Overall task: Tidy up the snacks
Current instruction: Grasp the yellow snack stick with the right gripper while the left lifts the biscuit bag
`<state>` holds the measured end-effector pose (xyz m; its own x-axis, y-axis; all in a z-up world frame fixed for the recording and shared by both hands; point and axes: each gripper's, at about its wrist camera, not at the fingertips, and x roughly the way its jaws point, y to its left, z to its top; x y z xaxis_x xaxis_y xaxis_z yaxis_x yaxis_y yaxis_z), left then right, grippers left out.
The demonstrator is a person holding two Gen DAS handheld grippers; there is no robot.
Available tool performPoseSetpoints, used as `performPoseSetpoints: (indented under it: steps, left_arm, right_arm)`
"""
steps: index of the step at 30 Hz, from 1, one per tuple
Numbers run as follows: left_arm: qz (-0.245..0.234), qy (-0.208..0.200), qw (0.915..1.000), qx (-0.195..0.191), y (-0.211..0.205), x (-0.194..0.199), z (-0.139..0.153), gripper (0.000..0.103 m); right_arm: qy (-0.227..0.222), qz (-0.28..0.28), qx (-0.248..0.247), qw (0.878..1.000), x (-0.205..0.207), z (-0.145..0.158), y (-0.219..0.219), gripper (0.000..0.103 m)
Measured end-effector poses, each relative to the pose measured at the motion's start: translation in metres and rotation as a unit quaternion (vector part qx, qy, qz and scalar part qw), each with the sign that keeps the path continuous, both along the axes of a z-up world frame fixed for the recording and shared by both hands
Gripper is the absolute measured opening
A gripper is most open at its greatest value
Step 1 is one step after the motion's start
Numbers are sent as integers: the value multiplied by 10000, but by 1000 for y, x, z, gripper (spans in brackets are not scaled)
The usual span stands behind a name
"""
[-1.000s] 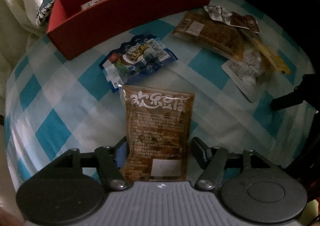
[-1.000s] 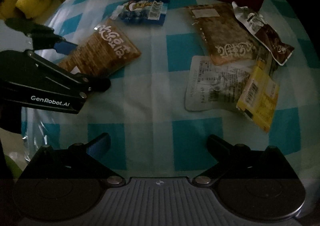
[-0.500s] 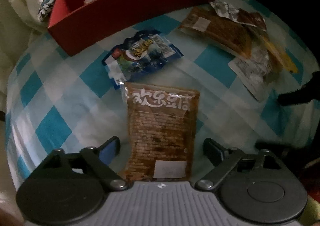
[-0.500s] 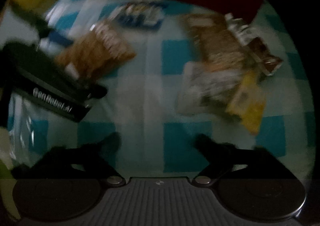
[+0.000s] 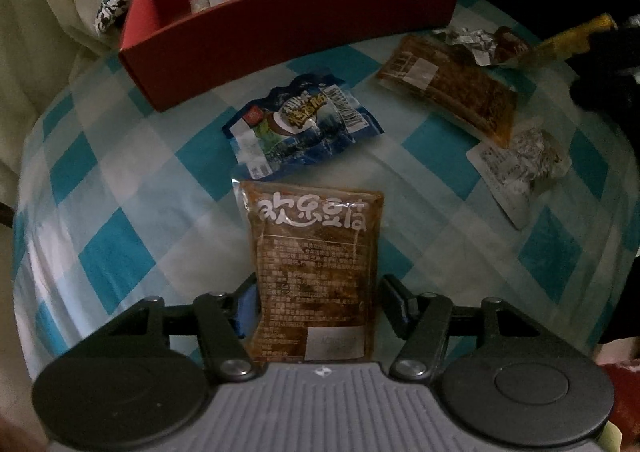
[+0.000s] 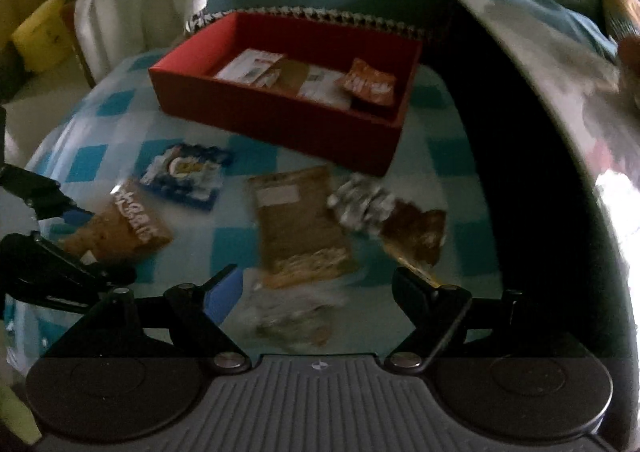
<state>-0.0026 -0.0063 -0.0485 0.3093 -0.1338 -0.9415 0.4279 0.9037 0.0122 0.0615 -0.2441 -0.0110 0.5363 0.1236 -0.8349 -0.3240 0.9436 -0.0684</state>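
A: What's changed vs a sec ago?

B: Your left gripper (image 5: pixel 316 294) has just been closing around the brown clear-plastic snack pouch w/ white lettering (image 5: pixel 316 272). The left blue pad (image 5: pixel 245 308) looks to be against the pouch edge; the right finger sits just beside the other edge, and I can't tell if it presses. Pouch hasn't shifted on the blue-and-white checked cloth (image 5: pixel 120 180). Your right gripper (image 6: pixel 316 286) has swung up and its jaws have just been opening; they stand apart over blurred clear packets, gripping nothing.

A: What's around?

B: Blue-and-white foil packet (image 5: pixel 300 124) touches the pouch's far end. Beyond it, the red rectangular cardboard box (image 5: pixel 288 36). To the right: a second brown flat pouch w/ white label (image 5: pixel 448 88), a crumpled silver-and-brown wrapper (image 5: pixel 480 42), a clear packet w/ printed back (image 5: pixel 516 172). A dark shape, prob. your other tool, cuts in at the right edge.

A: Anything only one view gives?

B: Right cam looks into the box: white packets plus an orange sachet (image 6: pixel 370 82) inside. Left cam only catches their tops.
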Motion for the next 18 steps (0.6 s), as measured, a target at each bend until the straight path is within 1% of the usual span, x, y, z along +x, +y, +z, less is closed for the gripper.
performPoseSetpoints:
  steps: [1, 3, 5, 7, 8, 9, 11, 13, 15, 17, 18]
  left_arm:
    - [-1, 16, 10000, -2, 0, 1, 0, 56]
    - [4, 44, 10000, -1, -1, 2, 0, 57]
    - [-3, 54, 10000, 3, -2, 3, -1, 59]
    - [2, 70, 10000, -29, -1, 4, -1, 59]
    - [12, 86, 10000, -49, -1, 4, -1, 60]
    - [26, 114, 9999, -84, 0, 6, -1, 60]
    - [66, 176, 9997, -162, 2, 8, 0, 62]
    - [74, 225, 9995, -225, 3, 11, -1, 64]
    - [73, 232, 9994, -235, 2, 13, -1, 64]
    - [47, 211, 9995, -214, 1, 13, -1, 64]
    - [40, 200, 9996, -205, 1, 13, -1, 64]
  right_arm:
    - [-30, 126, -112, 9999, 4, 2, -4, 86]
    - [-13, 421, -586, 9974, 23, 0, -9, 85]
    - [290, 512, -858, 9946, 44, -6, -11, 74]
    - [404, 937, -929, 9904, 59, -6, -11, 74]
    - [416, 1028, -1000, 9888, 64, -6, -12, 75]
    - [465, 976, -1070, 9884, 71, -7, -13, 77]
    - [685, 983, -1012, 9876, 75, -8, -16, 78]
    - [635, 1043, -801, 9893, 69, -6, -23, 81]
    - [588, 965, -773, 9906, 64, -12, -24, 81]
    - [620, 1158, -738, 9886, 59, -21, -15, 81]
    - [685, 1359, -686, 9860, 56, -26, -7, 81]
